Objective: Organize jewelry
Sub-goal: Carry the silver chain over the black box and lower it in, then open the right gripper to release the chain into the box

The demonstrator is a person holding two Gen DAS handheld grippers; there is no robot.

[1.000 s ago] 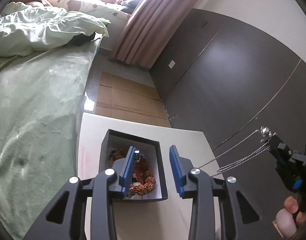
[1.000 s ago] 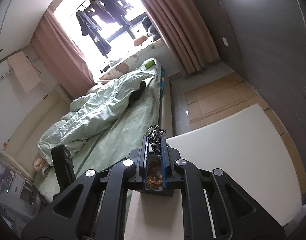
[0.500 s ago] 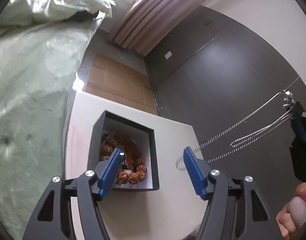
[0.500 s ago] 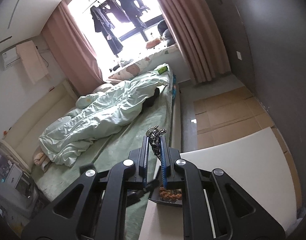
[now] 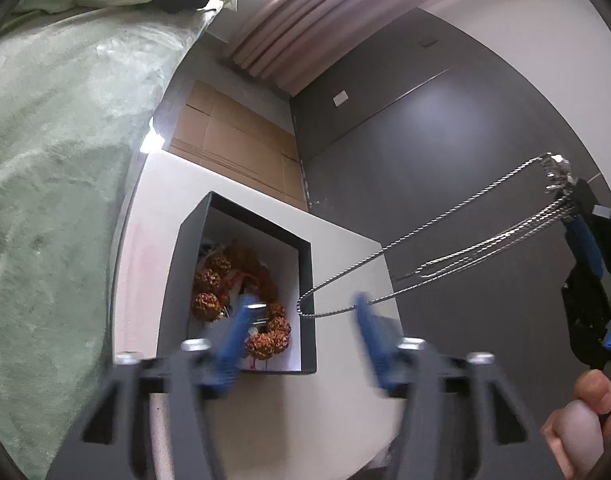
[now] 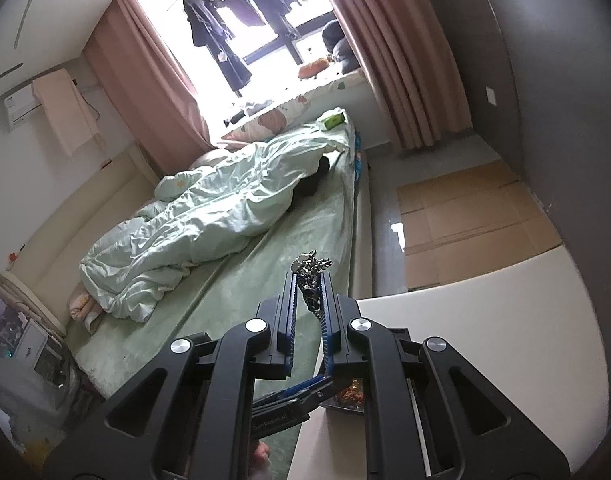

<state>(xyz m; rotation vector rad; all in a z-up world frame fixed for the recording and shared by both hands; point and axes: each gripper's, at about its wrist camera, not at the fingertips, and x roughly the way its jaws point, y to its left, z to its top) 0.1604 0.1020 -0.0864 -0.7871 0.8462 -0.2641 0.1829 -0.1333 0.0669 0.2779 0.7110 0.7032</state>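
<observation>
Left view: your left gripper had just been closing; the jaws stood apart, blurred, the chain crossing between them, unpinched. Close squarely on one strand over the box before pulling. The chain was thin, silvery, twisted, several loops strung taut.

Right view: your right gripper was clamped narrow on the bunched chain, above the table.

Left claw jaws closing; right claw clamped.
</observation>
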